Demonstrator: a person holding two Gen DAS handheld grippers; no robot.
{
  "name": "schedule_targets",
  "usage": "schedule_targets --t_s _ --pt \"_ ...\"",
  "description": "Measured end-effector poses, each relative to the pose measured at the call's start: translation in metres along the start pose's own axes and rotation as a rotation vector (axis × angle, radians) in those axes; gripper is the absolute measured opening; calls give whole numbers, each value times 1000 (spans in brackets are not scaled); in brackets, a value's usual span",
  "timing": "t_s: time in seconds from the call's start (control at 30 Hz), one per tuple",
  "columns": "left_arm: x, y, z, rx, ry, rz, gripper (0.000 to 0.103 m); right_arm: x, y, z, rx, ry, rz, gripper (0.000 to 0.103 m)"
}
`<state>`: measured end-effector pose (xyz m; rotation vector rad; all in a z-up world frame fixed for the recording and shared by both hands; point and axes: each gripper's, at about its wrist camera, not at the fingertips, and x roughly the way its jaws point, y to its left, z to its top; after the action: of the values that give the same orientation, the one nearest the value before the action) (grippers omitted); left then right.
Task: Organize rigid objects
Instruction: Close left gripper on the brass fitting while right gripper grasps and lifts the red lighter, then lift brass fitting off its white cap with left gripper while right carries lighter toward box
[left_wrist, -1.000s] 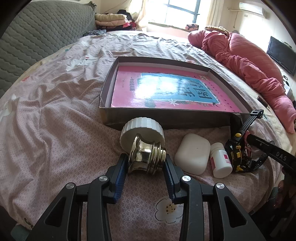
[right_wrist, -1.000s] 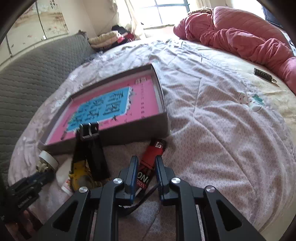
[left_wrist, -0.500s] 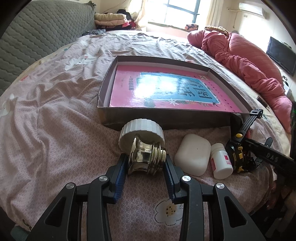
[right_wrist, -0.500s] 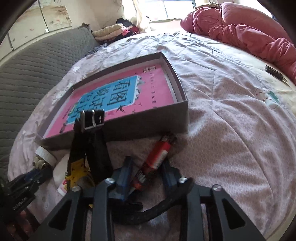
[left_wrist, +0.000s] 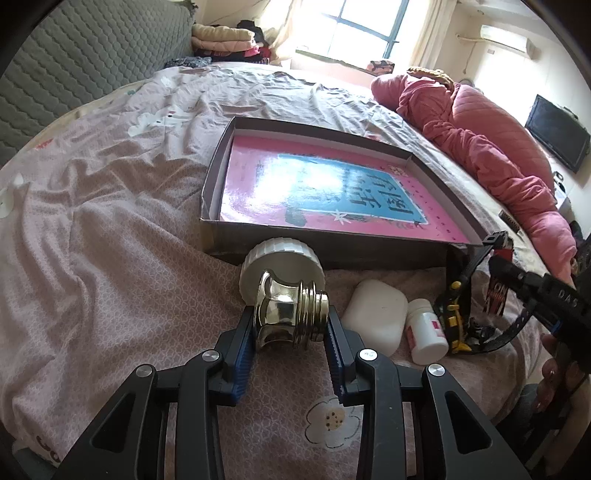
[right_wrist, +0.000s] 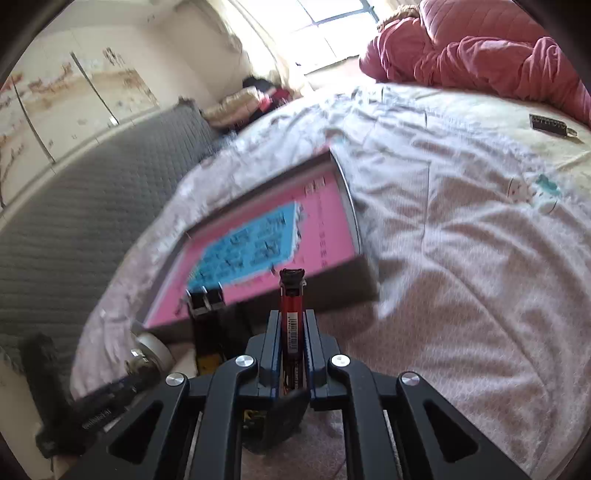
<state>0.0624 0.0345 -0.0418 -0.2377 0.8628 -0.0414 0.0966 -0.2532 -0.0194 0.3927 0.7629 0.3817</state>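
Note:
A shallow cardboard box (left_wrist: 325, 254) with a pink and blue book (left_wrist: 332, 192) inside lies on the bed. My left gripper (left_wrist: 290, 325) is shut on a brass-coloured fitting with a white ribbed cap (left_wrist: 282, 266), resting on the sheet by the box's near wall. My right gripper (right_wrist: 291, 328) is shut on a red lighter (right_wrist: 291, 306) and holds it upright above the bed, in front of the box (right_wrist: 332, 284). The lighter also shows at the left wrist view's right edge (left_wrist: 496, 295).
A white case (left_wrist: 375, 319), a small white pill bottle (left_wrist: 426, 330) and a black and yellow strap tool (left_wrist: 458, 310) lie beside the fitting. A pink quilt (left_wrist: 480, 136) is heaped at the far right. A dark keyring tag (right_wrist: 548, 123) lies on the sheet.
My right gripper has closed on the red lighter and lifted it off the bed, turning it upright. My left gripper has stayed shut on the brass fitting, barely moving.

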Motion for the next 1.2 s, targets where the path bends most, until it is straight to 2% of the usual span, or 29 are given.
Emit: schedule_targets --t_s 0.13,0.33,0.8,1.2 --pt "-7 0 0 -6 -13 -8 35 -14 -3 6 19 -59 30 11" --pt "-18 -2 0 -13 -32 -25 35 -24 -10 10 62 -94 57 11" --pt "-42 1 1 -50 -76 -44 35 -31 7 7 -5 -129 103 11" --pt "-49 -3 2 -42 -96 -52 33 -30 0 7 24 -132 106 11"
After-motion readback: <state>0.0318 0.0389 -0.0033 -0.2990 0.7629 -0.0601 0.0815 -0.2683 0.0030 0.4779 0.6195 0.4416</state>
